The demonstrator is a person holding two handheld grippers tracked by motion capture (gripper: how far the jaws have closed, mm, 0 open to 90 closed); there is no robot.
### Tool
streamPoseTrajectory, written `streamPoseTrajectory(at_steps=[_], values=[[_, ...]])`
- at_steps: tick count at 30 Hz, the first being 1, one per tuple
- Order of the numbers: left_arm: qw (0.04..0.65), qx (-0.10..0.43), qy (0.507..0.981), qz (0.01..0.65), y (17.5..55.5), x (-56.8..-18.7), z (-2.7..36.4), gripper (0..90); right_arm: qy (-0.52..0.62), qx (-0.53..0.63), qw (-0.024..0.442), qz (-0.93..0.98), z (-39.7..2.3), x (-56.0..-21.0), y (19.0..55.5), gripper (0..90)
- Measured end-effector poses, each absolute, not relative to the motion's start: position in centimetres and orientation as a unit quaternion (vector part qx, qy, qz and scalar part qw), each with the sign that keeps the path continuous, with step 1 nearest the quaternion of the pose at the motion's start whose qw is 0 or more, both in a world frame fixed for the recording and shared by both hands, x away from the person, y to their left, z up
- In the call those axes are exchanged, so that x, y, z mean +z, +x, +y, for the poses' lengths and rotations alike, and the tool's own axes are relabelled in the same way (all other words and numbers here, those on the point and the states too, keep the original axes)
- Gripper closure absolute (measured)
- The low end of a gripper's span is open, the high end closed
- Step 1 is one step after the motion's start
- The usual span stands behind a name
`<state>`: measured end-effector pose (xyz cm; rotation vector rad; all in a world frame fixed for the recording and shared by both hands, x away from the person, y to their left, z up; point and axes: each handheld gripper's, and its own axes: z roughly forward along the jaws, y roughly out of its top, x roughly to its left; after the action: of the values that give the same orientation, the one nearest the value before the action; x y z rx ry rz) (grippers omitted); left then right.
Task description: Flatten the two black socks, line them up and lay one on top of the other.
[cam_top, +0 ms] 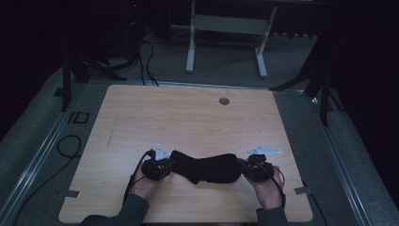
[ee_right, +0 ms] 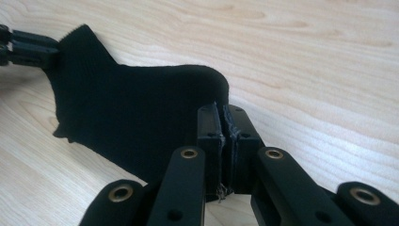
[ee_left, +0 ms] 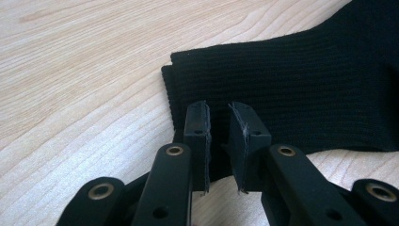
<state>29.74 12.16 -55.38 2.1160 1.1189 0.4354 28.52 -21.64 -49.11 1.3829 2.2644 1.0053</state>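
The left gripper [ee_left: 218,123] pinches the ribbed cuff of a black sock [cam_top: 204,168], its jaws nearly together with a narrow gap showing above the cloth. The right gripper [ee_right: 222,123] is clamped tight on the toe end, pads pressed together on the fabric. No writing or label is readable on the sock. It is plain black knit, stretched between both grippers just above the wooden table [cam_top: 188,117], near its front edge.

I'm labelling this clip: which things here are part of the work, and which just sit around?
In use:
black sock, stretched between both grippers
left gripper, on the cuff end
right gripper, on the toe end

Just around:
wooden table
white table frame behind
floor cables
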Motion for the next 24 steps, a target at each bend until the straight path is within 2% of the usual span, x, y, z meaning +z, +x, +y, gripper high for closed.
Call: streamPoseTrajectory(at_steps=[13, 24], values=[[0.346, 0.167, 0.817, 0.43, 29.6, -55.3, 12.0, 77.2, 0.499, 0.3, 0.13, 0.802, -21.7, -53.5, 29.9, 84.3], [0.35, 0.159, 0.817, 0.431, 29.4, -55.3, 11.8, 74.9, 0.5, 0.302, 0.135, 0.8, -21.8, -54.8, 31.2, 83.0]])
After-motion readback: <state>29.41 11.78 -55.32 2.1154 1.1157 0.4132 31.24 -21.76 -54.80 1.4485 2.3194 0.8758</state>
